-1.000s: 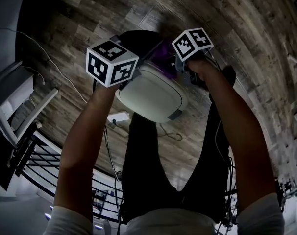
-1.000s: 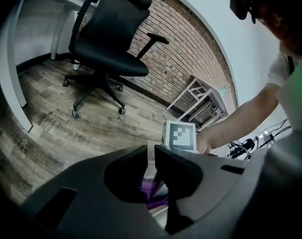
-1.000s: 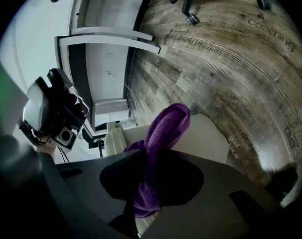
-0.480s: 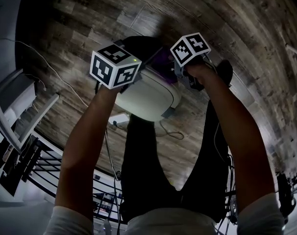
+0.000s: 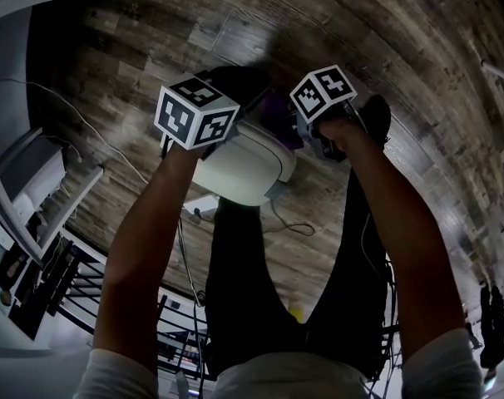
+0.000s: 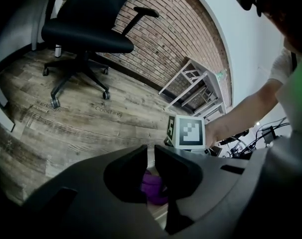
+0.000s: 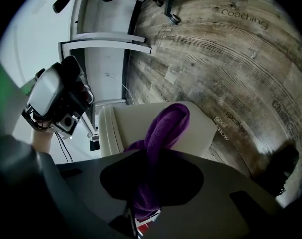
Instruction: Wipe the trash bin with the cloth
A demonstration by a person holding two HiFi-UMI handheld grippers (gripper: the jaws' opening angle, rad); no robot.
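Two grippers: both are held low over the bin, with bare forearms reaching down in the head view.
Right gripper (image 7: 152, 156): the jaws are clamped on the purple terry cloth (image 7: 167, 124). The cloth rises out of them as a folded loop and lies against the bin top.
Left gripper (image 6: 151, 151): the jaws are drawn almost together, leaving only a thin slit with nothing seen caught in it. A bit of purple shows beyond the slit. The gripper sits just beside the bin's left edge.
Trash bin: a cream-white plastic trash bin with rounded lid (image 5: 242, 171) stands on the floor in front of the person's legs, lid down.
Cloth position: it touches the far part of the lid, between the two grippers.
Step (judged): the lid top is being wiped; coverage of the sides cannot be told.
Risk 1: only a narrow fold is pinched, so a hard drag could pull the cloth out of the jaws.
Risk 2: the bin looks light and is not visibly held, so a sideways push may slide or tip it.
Risk 3: the bunched loop gives little contact, so patches are likely to be missed.
Floor: the grey-brown wood plank floor (image 5: 385, 40) has a thin cable (image 5: 289, 224) lying near the bin, which the bin could snag if it shifts.
Far: a black swivel office chair (image 6: 86, 31), a red brick wall (image 6: 177, 39) and a white frame rack (image 6: 193, 86).
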